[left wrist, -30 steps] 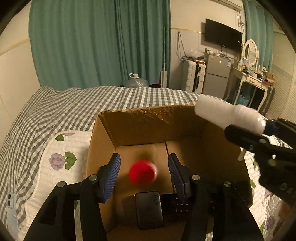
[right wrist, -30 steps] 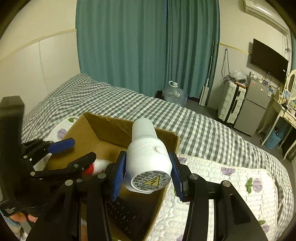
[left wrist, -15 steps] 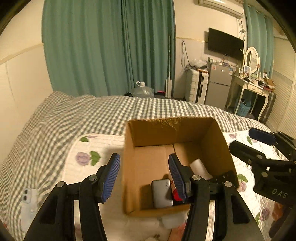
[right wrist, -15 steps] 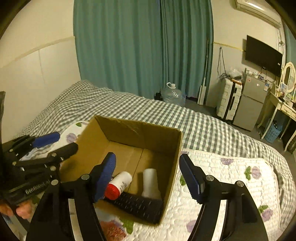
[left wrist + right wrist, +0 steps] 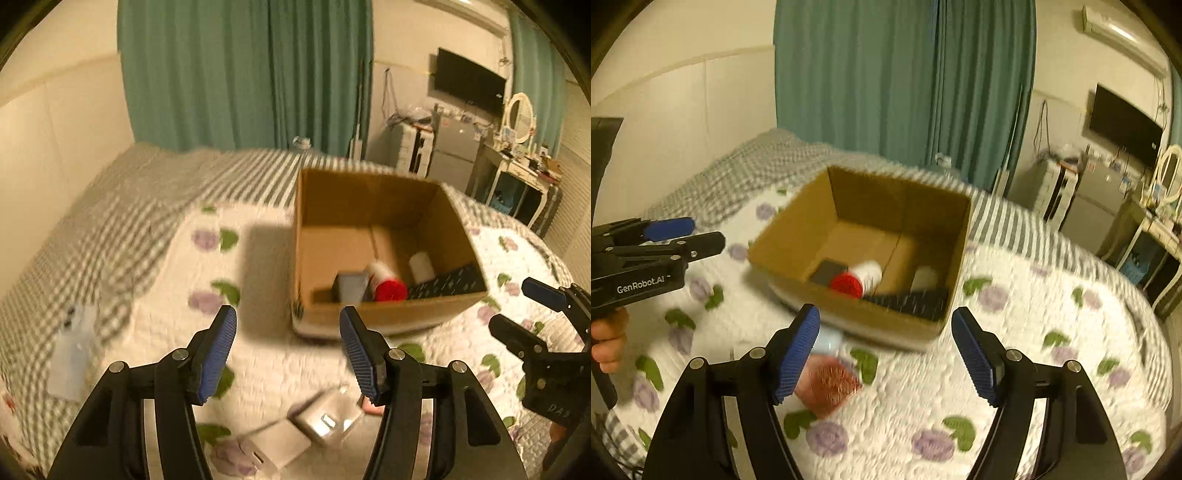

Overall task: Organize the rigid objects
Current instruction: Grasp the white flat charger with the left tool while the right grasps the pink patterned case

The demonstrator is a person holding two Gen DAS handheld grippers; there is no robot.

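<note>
An open cardboard box [image 5: 384, 317] [image 5: 798, 236] stands on the flowered quilt. Inside it lie a red-capped white bottle [image 5: 388, 286] [image 5: 855, 280], a white bottle [image 5: 421, 266] [image 5: 925, 278], a grey case [image 5: 349, 286] [image 5: 829, 273] and a black keyboard [image 5: 448, 282] [image 5: 908, 301]. My left gripper [image 5: 288, 350] is open and empty, in front of the box. My right gripper [image 5: 886, 350] is open and empty, also in front of the box. White chargers [image 5: 325, 421] lie on the quilt below the left gripper. A pink-red object [image 5: 829, 384] and a pale blue object [image 5: 827, 339] lie by the right gripper's left finger.
A phone [image 5: 72, 354] lies on the checked blanket at the left. The quilt [image 5: 1015, 350] spreads around the box. Teal curtains [image 5: 240, 74], a fridge [image 5: 452, 155] and a dresser [image 5: 517, 177] stand beyond the bed.
Both grippers let go of their bottles into the box, then pulled back and away from it. The red-capped bottle and white bottle now lie inside the box.
</note>
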